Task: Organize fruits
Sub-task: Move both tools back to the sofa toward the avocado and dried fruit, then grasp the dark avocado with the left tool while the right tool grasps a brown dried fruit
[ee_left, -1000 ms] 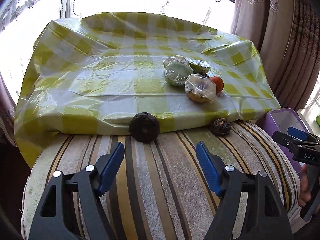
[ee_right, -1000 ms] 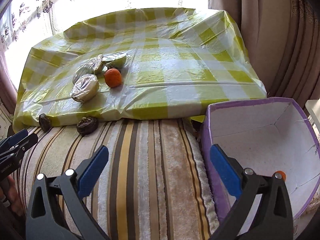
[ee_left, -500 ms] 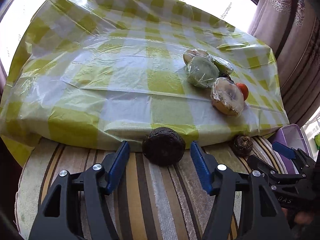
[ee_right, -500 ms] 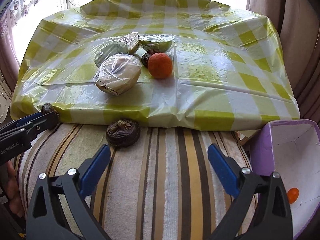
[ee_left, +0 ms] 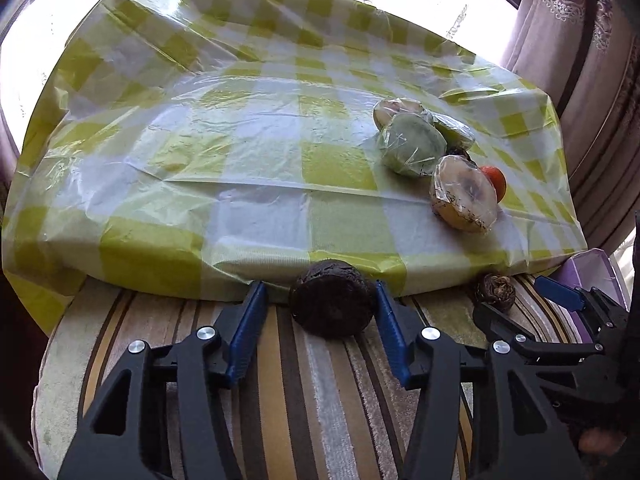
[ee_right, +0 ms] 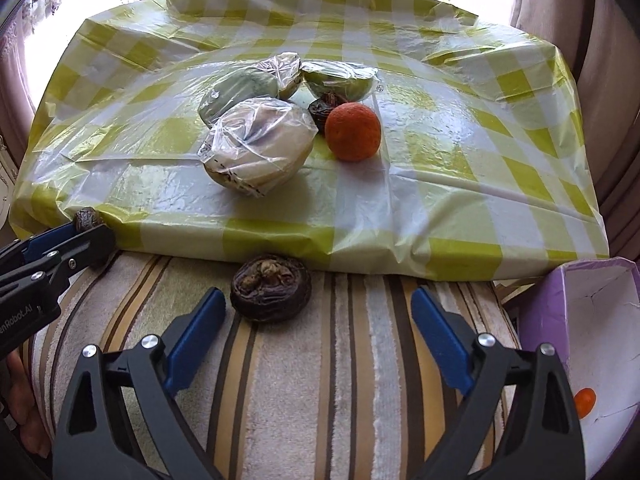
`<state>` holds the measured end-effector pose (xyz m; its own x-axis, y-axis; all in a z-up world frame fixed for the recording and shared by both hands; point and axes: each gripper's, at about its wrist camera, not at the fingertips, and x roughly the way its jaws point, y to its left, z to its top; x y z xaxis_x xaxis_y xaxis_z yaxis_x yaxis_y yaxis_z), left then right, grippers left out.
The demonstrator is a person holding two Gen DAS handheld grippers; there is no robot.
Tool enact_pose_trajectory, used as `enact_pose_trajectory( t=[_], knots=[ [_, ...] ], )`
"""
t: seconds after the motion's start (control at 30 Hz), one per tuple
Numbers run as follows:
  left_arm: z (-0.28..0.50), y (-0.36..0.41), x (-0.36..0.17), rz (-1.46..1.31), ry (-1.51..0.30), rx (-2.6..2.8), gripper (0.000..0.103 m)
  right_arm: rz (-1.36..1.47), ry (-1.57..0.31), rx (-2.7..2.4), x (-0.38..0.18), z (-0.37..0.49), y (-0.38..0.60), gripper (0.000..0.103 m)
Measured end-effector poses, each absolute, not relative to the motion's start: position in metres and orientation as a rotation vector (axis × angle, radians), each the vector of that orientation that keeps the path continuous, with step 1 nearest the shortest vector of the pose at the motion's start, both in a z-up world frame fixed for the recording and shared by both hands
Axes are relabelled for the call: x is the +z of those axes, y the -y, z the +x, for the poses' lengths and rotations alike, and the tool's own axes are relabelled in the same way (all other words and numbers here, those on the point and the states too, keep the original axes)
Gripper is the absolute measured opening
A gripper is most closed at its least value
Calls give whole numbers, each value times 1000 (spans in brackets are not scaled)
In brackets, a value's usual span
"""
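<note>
A dark round fruit [ee_left: 332,304] lies on the striped cushion [ee_left: 304,400] at the edge of the checked cloth. My left gripper [ee_left: 320,300] is open, its blue pads on either side of this fruit, the right pad close to or touching it. A second dark wrinkled fruit [ee_right: 271,294] lies on the cushion just ahead of my open right gripper [ee_right: 318,308], near its left pad. On the cloth sit several plastic-wrapped fruits [ee_right: 258,142], a small dark fruit [ee_right: 326,109] and an orange [ee_right: 352,132].
A purple box [ee_right: 568,312] stands at the right of the cushion, with a small orange fruit [ee_right: 585,402] inside. The yellow-and-white checked cloth [ee_right: 440,184] covers a raised surface behind. Curtains hang at the right.
Both grippers moved forward. The left one now straddles the dark round fruit. The right one swung left, away from the purple box, and came close to the wrinkled fruit.
</note>
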<state>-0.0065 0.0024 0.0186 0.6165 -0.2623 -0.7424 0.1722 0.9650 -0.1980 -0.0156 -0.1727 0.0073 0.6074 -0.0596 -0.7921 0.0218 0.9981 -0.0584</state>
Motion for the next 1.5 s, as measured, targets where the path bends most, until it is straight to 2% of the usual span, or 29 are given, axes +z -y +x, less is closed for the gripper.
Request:
enact_pose_trajectory(
  t=[0.1, 0.27, 0.37, 0.43, 0.53, 0.57, 1.5],
  knots=[
    [-8, 1, 18, -96, -870, -263, 42, -56, -923, -54, 6, -14, 171, 90],
    [-9, 3, 18, -88, -865, -260, 41, -80, -930, -59, 6, -11, 165, 82],
    [-9, 3, 18, -86, -864, -260, 41, -82, -935, -45, 6, -9, 162, 70],
    [-9, 3, 18, -85, -863, -260, 41, -83, -936, -28, 6, -9, 159, 57],
    [-9, 4, 18, -84, -864, -260, 41, -88, -938, -8, 6, -9, 155, 42],
    [-10, 4, 18, -84, -864, -259, 41, -91, -939, -8, 6, -9, 153, 40],
    [-15, 31, 31, 41, -950, -216, 40, 26, -907, -40, 22, -25, 186, 39]
  ],
)
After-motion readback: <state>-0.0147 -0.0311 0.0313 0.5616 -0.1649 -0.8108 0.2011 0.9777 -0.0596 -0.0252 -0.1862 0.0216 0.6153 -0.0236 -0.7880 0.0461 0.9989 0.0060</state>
